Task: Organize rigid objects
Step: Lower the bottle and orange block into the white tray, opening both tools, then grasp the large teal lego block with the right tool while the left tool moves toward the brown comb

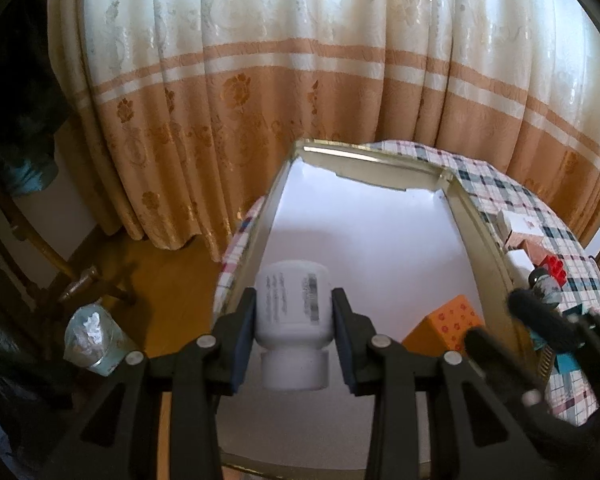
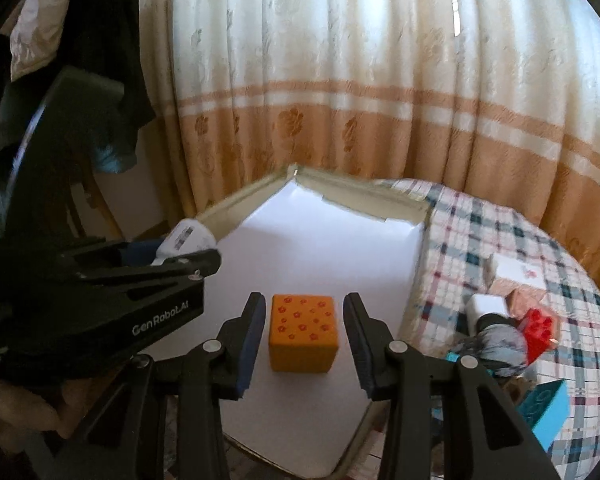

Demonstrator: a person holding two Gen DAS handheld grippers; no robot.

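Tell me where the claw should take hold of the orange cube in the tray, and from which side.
Grip the orange cube on its two flat side faces, coming from the near side where the right claw already straddles it. It sits square on the tray, faces parallel to the pads.

1. Home, a living or dining room by the look of it.
2. Long cream curtain (image 1: 260, 80) with orange floral band reaches the wooden floor (image 1: 172, 280).
3. Round counter under plaid tablecloth (image 2: 500, 248).
4. Wooden chair (image 1: 40, 248), clothes draped over it.
5. Small bin (image 1: 96, 340) on the floor.
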